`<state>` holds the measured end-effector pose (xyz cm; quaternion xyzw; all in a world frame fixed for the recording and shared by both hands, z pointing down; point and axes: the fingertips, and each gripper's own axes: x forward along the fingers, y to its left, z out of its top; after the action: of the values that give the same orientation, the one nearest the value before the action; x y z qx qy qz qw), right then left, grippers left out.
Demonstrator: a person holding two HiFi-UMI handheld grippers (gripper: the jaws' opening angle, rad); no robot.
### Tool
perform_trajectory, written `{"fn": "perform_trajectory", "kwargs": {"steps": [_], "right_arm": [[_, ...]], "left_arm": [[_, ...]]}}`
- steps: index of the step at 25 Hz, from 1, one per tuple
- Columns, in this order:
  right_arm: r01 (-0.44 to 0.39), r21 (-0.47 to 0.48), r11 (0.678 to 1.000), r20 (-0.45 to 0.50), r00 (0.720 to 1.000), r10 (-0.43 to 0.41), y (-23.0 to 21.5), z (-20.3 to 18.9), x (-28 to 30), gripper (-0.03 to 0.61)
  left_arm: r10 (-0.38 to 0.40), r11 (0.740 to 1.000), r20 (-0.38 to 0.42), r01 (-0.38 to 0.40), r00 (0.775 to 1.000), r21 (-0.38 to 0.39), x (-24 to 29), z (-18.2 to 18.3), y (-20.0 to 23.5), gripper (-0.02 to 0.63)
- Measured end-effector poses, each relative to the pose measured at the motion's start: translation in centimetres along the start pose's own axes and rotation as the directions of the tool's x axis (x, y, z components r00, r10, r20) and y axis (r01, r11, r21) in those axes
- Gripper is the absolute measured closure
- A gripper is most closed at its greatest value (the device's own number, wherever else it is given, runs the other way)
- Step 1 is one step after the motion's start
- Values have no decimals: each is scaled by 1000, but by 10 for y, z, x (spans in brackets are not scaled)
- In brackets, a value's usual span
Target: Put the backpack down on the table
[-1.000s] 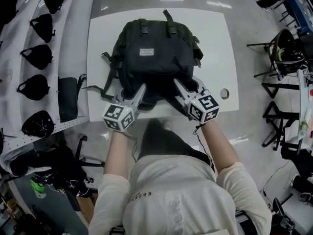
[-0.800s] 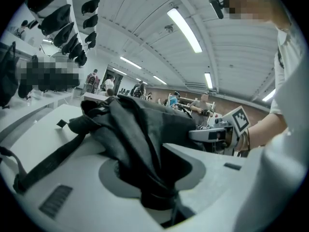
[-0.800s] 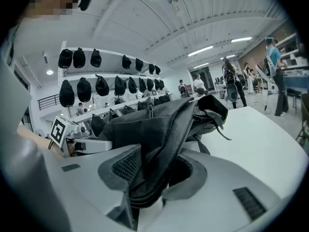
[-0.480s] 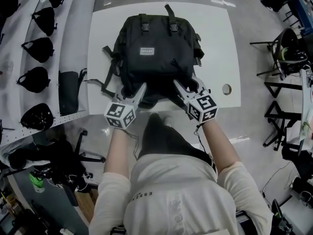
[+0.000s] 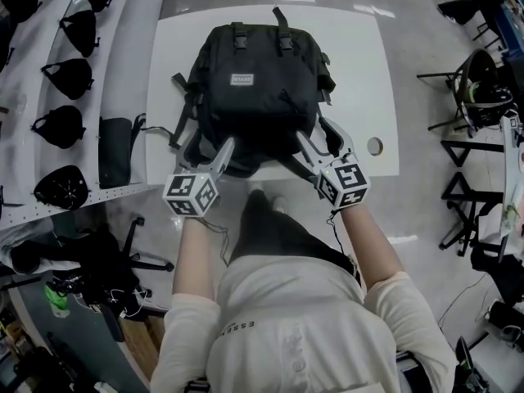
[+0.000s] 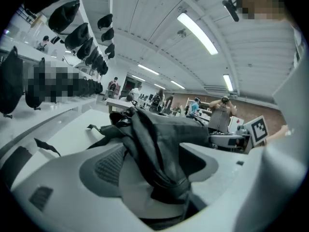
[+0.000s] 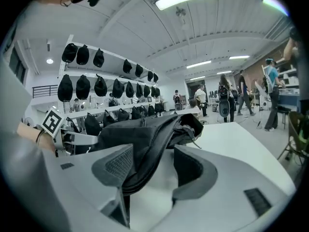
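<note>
- Head view shows our left gripper (image 5: pixel 210 150) and right gripper (image 5: pixel 319 140) at the near edge of the table (image 5: pixel 360 72). One is at each near corner of the backpack (image 5: pixel 262 80).
- In the left gripper view the jaws have just been opening and stand wide apart. A black strap (image 6: pixel 157 153) lies loose between them, and the pads (image 6: pixel 108 166) do not squeeze it.
- In the right gripper view the jaws have just been opening too. The other strap (image 7: pixel 140 158) leans on one pad, with a gap to the other pad.
- The backpack lies flat on the middle of the table. It starts at the near edge, and its top handle (image 5: pixel 280 16) points to the far edge.
- We think the bag is down and we are at the letting-go step.
- Next we need to pull both grippers straight back over the near edge. We should go slowly, so no strap catches a jaw and tugs the bag off.
</note>
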<state>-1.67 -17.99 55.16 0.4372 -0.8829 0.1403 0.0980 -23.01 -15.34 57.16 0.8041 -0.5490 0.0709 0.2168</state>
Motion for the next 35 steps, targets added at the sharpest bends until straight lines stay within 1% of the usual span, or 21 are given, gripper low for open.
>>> {"fn": "perform_trajectory", "kwargs": {"steps": [1, 3, 6, 10, 12, 13, 14, 15, 18, 19, 20, 25, 30, 35], "right_arm": [[4, -3, 1000, 14, 1000, -4, 0, 4, -3, 321], [8, -10, 1000, 35, 999, -8, 1, 13, -9, 321], [4, -30, 1000, 59, 998, -3, 8, 31, -16, 322], [-21, -59, 998, 85, 996, 26, 26, 59, -22, 324], [-30, -64, 997, 105, 994, 37, 35, 75, -25, 350], [-28, -66, 997, 118, 992, 36, 38, 83, -27, 386], [-21, -67, 998, 132, 991, 30, 41, 91, -30, 433], [-8, -66, 998, 147, 989, 18, 43, 98, -32, 457], [41, -56, 998, 191, 981, -30, 46, 116, -41, 539], [47, -58, 997, 207, 978, -34, 47, 122, -43, 550], [50, -62, 997, 221, 975, -35, 49, 128, -45, 558], [37, -99, 994, 269, 963, -9, 61, 153, -57, 563], [56, -168, 984, 279, 960, -7, 66, 167, -61, 565], [51, -185, 981, 304, 953, 8, 69, 180, -61, 565]], "left_arm": [[2, 1000, -3, -2, 1000, 16, -3, 2, -1, 271], [10, 997, -6, -10, 1000, 72, -10, 8, -6, 272], [11, 989, 15, -13, 1000, 146, -20, 25, -17, 272], [-35, 980, 56, 23, 998, 198, -31, 58, -37, 286], [-70, 971, 74, 51, 995, 235, -36, 77, -49, 314], [-84, 964, 87, 59, 993, 259, -39, 87, -55, 364], [-97, 957, 104, 65, 990, 281, -43, 97, -60, 427], [-110, 953, 123, 69, 986, 296, -46, 106, -64, 481], [-133, 944, 161, 75, 978, 323, -56, 127, -69, 565], [-136, 939, 164, 74, 977, 337, -58, 132, -70, 597], [-139, 934, 165, 74, 976, 350, -60, 137, -70, 611], [-182, 924, 186, 103, 966, 368, -72, 162, -75, 611], [-215, 905, 209, 114, 954, 409, -75, 182, -84, 611], [-231, 897, 230, 116, 945, 426, -77, 196, -89, 611]]}}
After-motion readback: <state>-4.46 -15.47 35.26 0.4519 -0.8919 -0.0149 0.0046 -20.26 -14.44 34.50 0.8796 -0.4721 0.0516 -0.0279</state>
